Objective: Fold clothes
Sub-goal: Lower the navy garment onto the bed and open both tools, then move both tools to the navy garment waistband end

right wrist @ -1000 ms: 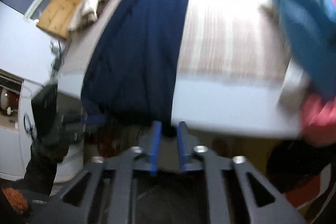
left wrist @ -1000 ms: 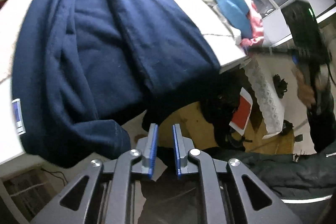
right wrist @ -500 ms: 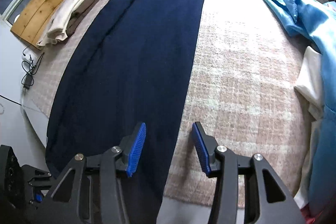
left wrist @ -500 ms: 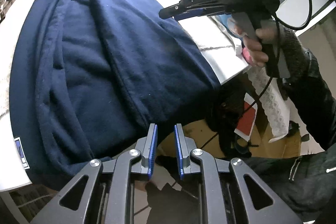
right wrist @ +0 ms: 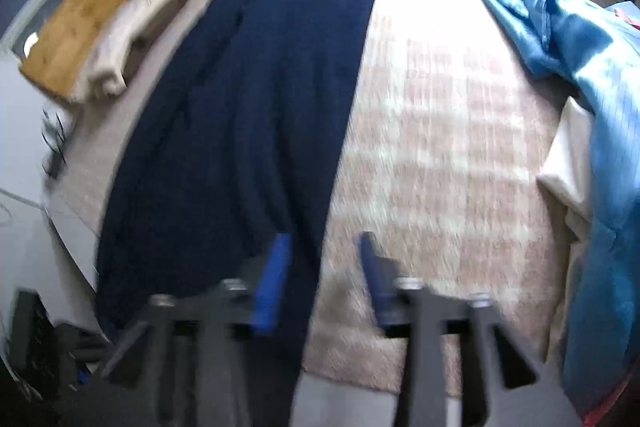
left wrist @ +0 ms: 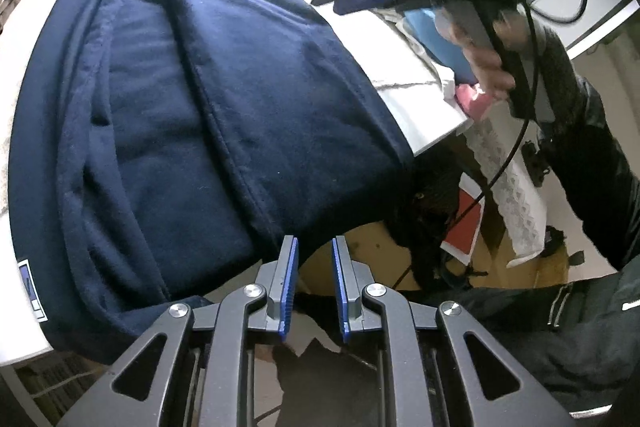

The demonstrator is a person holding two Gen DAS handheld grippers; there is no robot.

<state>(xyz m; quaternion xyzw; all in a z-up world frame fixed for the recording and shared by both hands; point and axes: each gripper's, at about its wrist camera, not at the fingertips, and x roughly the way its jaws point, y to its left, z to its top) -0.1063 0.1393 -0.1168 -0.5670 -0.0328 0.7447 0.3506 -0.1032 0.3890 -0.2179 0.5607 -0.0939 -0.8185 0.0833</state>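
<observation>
A long navy garment (left wrist: 224,99) lies flat along the table, and its near end hangs over the front edge. My left gripper (left wrist: 314,243) hovers just off that hanging hem, below the table edge. Its jaws stand a narrow gap apart with nothing between them. In the right wrist view the navy garment (right wrist: 256,107) runs away from me. My right gripper (right wrist: 322,239) is open low over its near right edge, with one finger above the cloth and the other above the blanket. The left wrist view shows the right gripper (left wrist: 334,1) held by a hand over the table.
A pink checked blanket (right wrist: 440,127) covers the table. Light blue clothes (right wrist: 580,39) and a white cloth (right wrist: 568,167) are piled on its right side. A folded beige garment (right wrist: 124,39) lies at the far left by a wooden board (right wrist: 68,35). Clutter and a red sheet (left wrist: 464,227) sit under the table.
My right gripper rose from below the table edge to over the garment and opened its jaws. The left gripper stayed by the hanging hem with the same narrow gap.
</observation>
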